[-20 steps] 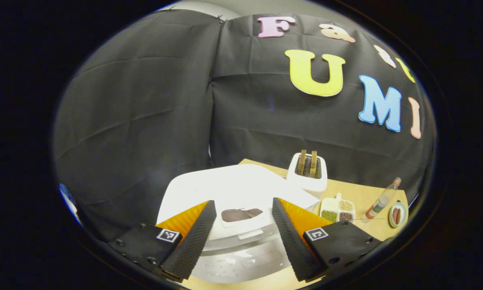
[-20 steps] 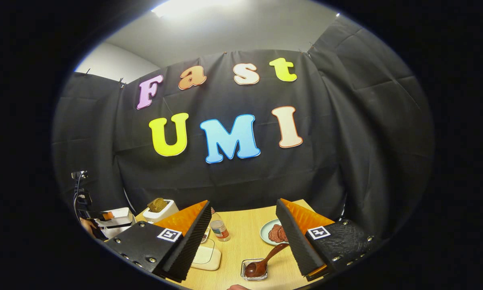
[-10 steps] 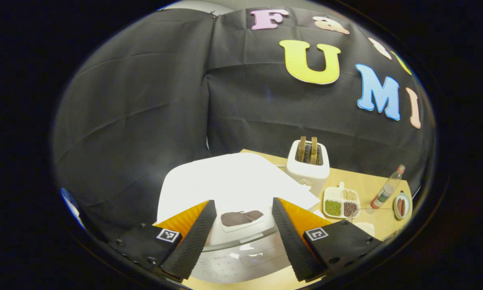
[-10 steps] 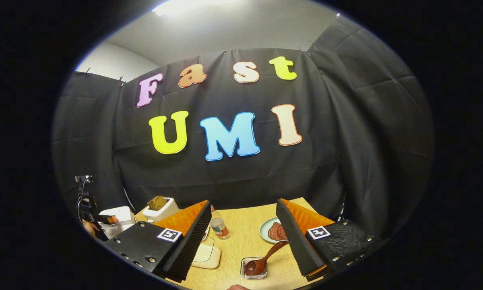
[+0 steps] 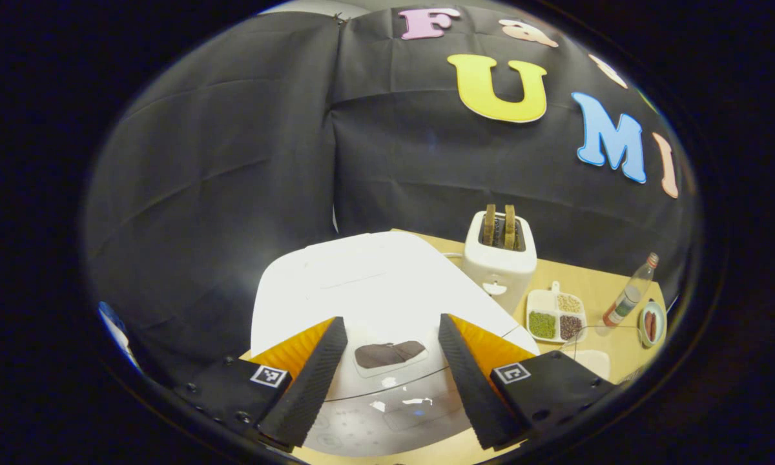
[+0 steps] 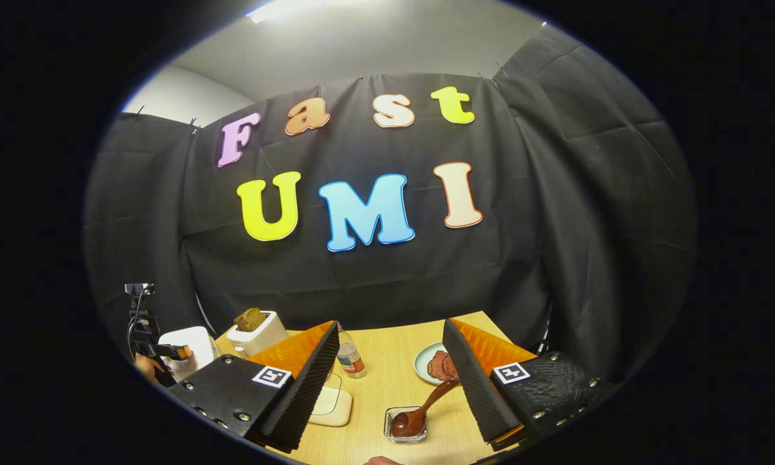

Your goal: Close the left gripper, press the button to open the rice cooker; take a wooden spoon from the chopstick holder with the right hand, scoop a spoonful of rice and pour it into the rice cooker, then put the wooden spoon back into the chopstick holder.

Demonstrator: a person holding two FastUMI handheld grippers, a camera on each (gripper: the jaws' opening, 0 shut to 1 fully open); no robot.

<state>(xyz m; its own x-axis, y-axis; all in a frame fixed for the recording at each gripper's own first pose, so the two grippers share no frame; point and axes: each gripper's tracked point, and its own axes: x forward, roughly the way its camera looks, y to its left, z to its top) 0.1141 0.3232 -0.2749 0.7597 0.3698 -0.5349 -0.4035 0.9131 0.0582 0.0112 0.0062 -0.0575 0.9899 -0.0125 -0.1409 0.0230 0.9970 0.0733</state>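
Overhead, grey ceiling [image 6: 374,39]; below, pale wooden table [image 6: 394,361].

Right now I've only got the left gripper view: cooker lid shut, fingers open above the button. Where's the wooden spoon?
Observer: The wooden spoon sits bowl-down in a small clear holder on the table, its handle leaning up to the right.
Operator: Right hand-held gripper on it?
Observer: No. The right hand-held gripper is open and grips nothing. The end of the spoon's handle runs behind one finger, so I can't tell whether they touch.
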